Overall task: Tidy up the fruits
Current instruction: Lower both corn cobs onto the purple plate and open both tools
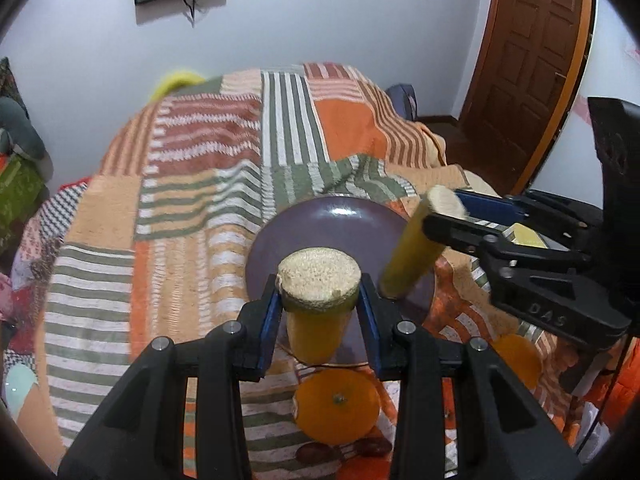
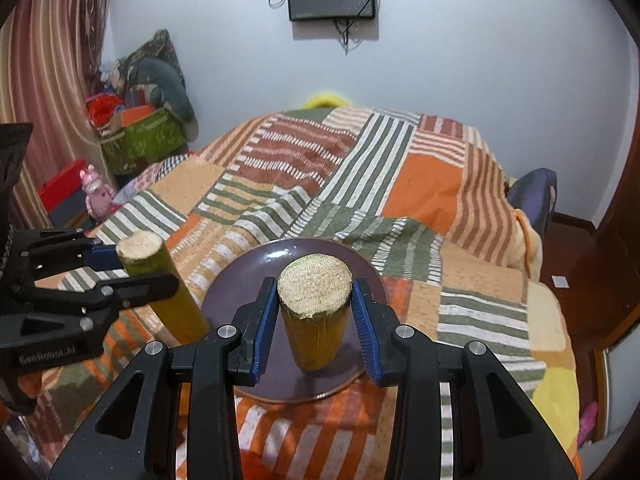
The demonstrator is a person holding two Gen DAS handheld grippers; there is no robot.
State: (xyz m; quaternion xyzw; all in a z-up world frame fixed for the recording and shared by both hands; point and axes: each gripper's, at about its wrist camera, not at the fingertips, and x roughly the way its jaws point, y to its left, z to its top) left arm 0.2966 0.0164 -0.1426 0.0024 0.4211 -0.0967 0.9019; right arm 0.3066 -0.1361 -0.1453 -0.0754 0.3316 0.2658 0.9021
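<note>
A dark purple plate [image 1: 320, 224] lies on the striped bedspread; it also shows in the right wrist view [image 2: 248, 280]. My left gripper [image 1: 318, 304] is shut on a yellow-green sugarcane piece [image 1: 318, 320], held upright over the plate's near edge. My right gripper [image 2: 314, 304] is shut on a second sugarcane piece [image 2: 316, 320], upright over the plate. Each gripper shows in the other's view: the right one [image 1: 436, 216] with its cane [image 1: 412, 252], the left one [image 2: 132, 268] with its cane [image 2: 176, 304]. An orange [image 1: 336, 408] lies below the left gripper, another orange [image 1: 516, 360] at right.
The patterned bedspread [image 2: 360, 184] covers the bed. Small dark fruits [image 1: 316, 450] lie near the orange. A green box [image 2: 140, 140] with clutter stands at the far left by the curtain. A wooden door [image 1: 532, 60] is at right.
</note>
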